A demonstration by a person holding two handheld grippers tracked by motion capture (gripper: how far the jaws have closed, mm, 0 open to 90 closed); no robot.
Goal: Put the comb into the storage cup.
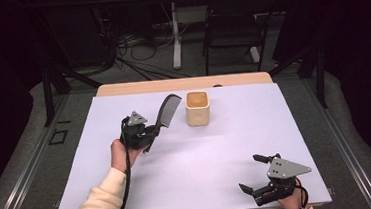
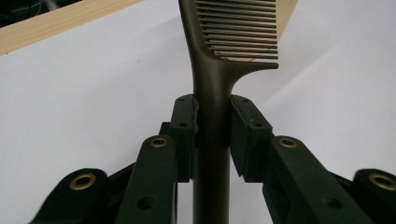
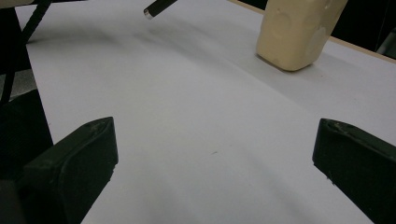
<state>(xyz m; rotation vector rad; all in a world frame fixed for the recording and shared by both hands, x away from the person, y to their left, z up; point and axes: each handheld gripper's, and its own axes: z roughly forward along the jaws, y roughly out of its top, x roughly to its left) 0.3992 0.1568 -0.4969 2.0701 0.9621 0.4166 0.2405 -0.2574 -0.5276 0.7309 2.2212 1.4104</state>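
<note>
A dark comb (image 1: 168, 110) is held off the white sheet by my left gripper (image 1: 150, 134), which is shut on its handle. Its toothed end points up and right toward a cream square cup (image 1: 197, 108). In the left gripper view both pads clamp the comb's handle (image 2: 211, 116), with the teeth above them. My right gripper (image 1: 252, 171) rests low near the table's front right edge, open, with nothing between its jaws. The right gripper view looks across bare sheet to the cup (image 3: 299, 30), and the handle's tip (image 3: 156, 8) shows at the top.
A white sheet (image 1: 202, 153) covers most of the wooden table (image 1: 122, 88). Beyond the table stand a black chair (image 1: 232, 28) and a desk leg among floor cables (image 1: 134, 53). Black frame struts (image 1: 49, 90) flank both sides.
</note>
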